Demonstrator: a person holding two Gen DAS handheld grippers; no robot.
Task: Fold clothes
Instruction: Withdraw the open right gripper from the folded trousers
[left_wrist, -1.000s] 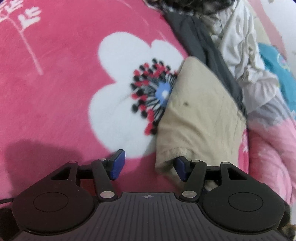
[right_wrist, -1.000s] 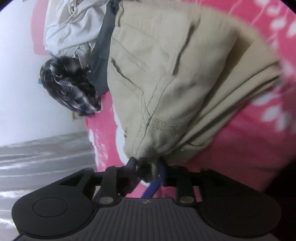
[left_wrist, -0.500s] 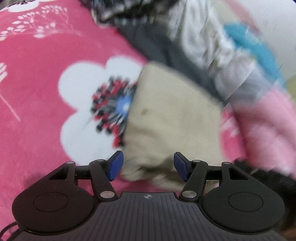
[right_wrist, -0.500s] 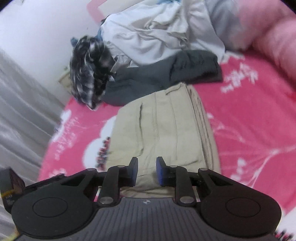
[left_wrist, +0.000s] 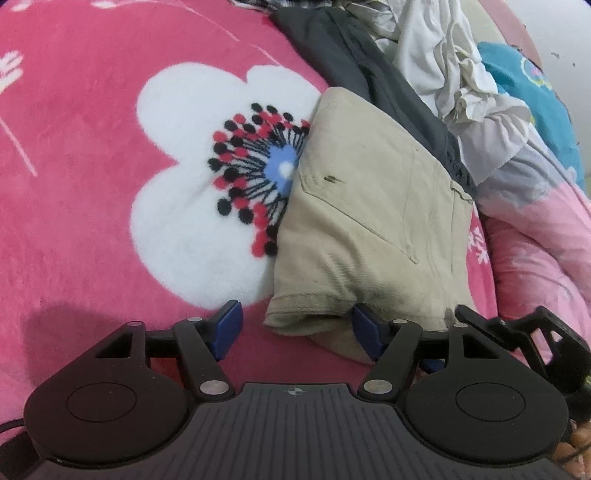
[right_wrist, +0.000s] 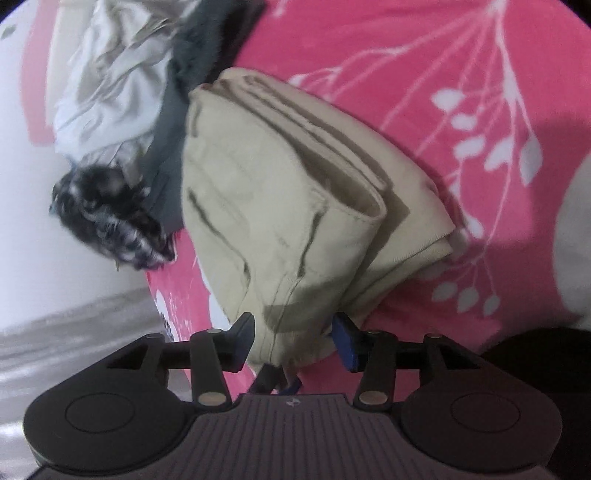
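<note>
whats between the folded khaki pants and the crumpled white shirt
A dark grey garment lies between the khaki pants and the white shirt, its edge against the pants; the left wrist view shows it best.

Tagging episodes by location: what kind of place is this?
Most likely a bedroom, working on a bed: a pink floral fleece blanket covers the surface, folded khaki trousers lie on it, and unfolded clothes are heaped beside a pink quilt.

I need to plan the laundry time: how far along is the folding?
Done: the khaki trousers lie folded on the pink blanket. In hand: both hand-held grippers' jaws are opening at their near edge. Left: the dark garment, white clothes and checked item remain piled.
</note>
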